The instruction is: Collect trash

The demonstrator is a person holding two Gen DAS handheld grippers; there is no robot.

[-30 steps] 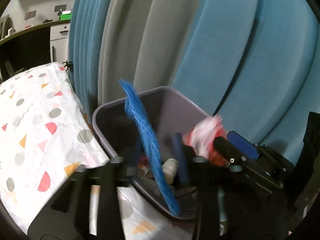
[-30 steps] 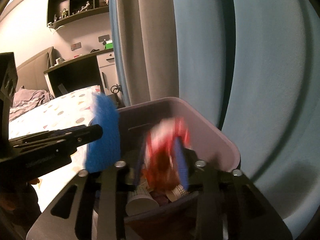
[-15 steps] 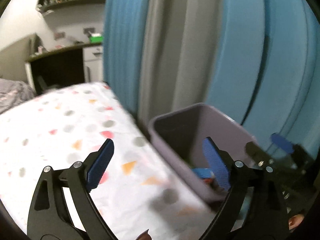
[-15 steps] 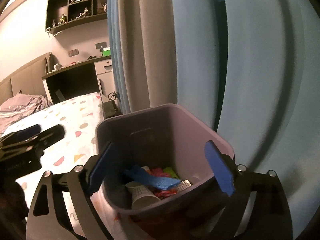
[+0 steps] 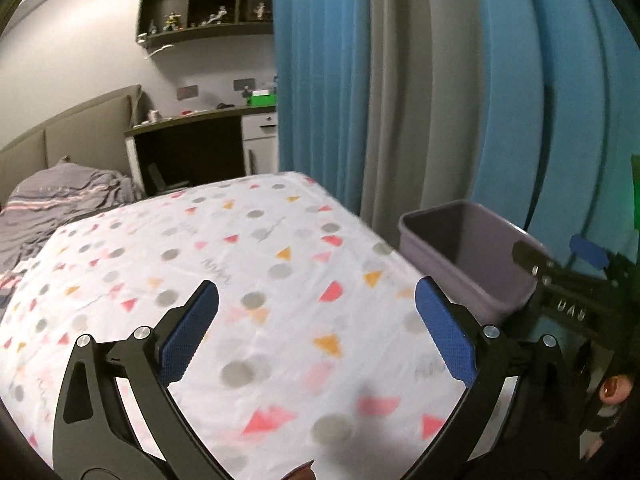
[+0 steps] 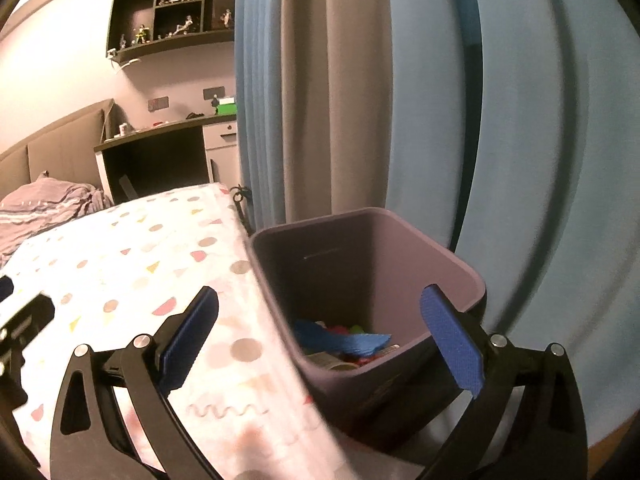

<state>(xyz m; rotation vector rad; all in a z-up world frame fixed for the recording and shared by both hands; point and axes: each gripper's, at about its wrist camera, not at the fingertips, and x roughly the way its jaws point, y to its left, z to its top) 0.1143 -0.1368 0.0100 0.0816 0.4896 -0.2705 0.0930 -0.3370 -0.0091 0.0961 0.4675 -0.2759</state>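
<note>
A purple-grey trash bin (image 6: 452, 276) stands on the floor beside the bed, against the curtain; it also shows in the left wrist view (image 5: 468, 248). Inside it lie a blue scrap (image 6: 340, 338), red and green bits and other trash. My right gripper (image 6: 320, 336) is open and empty, hovering over the bin's near side and the bed edge. My left gripper (image 5: 316, 332) is open and empty above the bed sheet, left of the bin. The right gripper's body (image 5: 568, 296) shows at the right of the left wrist view.
The bed carries a white sheet (image 5: 248, 280) with coloured dots and triangles, and a grey striped blanket (image 5: 52, 200) at its far end. Blue and grey curtains (image 5: 400, 80) hang behind the bin. A dark desk (image 5: 192, 148) and wall shelves stand at the back.
Both grippers opened and dropped their trash, the blue piece and the red-white wrapper, into the bin. Both then drew back; the left one swung left over the bed.
</note>
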